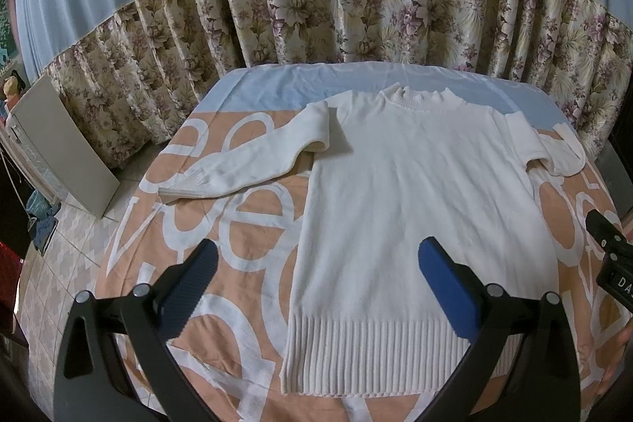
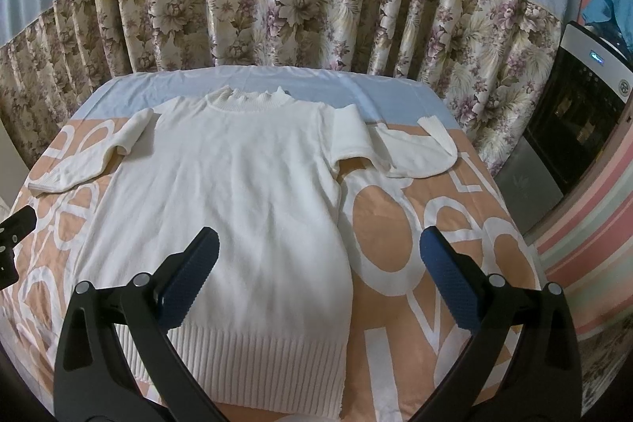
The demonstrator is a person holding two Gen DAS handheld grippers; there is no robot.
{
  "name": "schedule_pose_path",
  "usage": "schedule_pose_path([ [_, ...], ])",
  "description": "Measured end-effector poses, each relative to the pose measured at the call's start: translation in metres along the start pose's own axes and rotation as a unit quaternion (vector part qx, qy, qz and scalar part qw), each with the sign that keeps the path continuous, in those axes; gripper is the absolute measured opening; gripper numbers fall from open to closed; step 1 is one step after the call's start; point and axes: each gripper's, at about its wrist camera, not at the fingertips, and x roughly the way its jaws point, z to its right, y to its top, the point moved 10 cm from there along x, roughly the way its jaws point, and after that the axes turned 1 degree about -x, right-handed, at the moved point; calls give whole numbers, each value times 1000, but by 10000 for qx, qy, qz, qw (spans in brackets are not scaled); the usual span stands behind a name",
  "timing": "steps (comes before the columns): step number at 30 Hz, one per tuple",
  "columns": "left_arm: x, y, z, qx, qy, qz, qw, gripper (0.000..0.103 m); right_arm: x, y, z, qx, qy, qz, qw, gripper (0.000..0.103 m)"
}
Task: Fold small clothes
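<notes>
1. The left gripper (image 1: 316, 277) has its two blue-padded fingers spread wide and grips nothing; the left pad (image 1: 190, 287) hangs over the patterned cloth, the right pad (image 1: 447, 287) over the lower body of the sweater.
2. The right gripper (image 2: 318, 277) is likewise spread wide and empty; its left pad (image 2: 190, 283) hangs over the sweater's lower body, its right pad (image 2: 447, 283) over bare cloth.
3. The white knit sweater (image 1: 415, 208) lies flat and face up on the table cover (image 1: 221, 224), an orange sheet with big white letters and a pale blue band at the far end. The ribbed hem is nearest the cameras, the small ruffled collar (image 1: 419, 97) farthest.
4. The left sleeve (image 1: 245, 161) stretches out sideways and down, cuff resting on the cover. The right sleeve (image 2: 411, 149) is bent back on itself, its cuff turned up toward the far edge.
5. The left wrist view shows the sweater's left edge between its fingers, plus a tiled floor (image 1: 59, 252) and a white panel (image 1: 59, 145) leaning by the curtain (image 1: 356, 6).
6. The right wrist view shows the sweater's right edge between its fingers, and a dark appliance (image 2: 577, 117) with blue fabric on top beside a striped wall.
7. Each view catches a black part of the other gripper at its side edge.
</notes>
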Motion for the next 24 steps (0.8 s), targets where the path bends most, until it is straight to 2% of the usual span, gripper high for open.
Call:
schedule_pose_path([
  [24,0,-7,-2,3,-15,-28,10000,101,4,-4,-3,-7,-6,-39,10000,100],
])
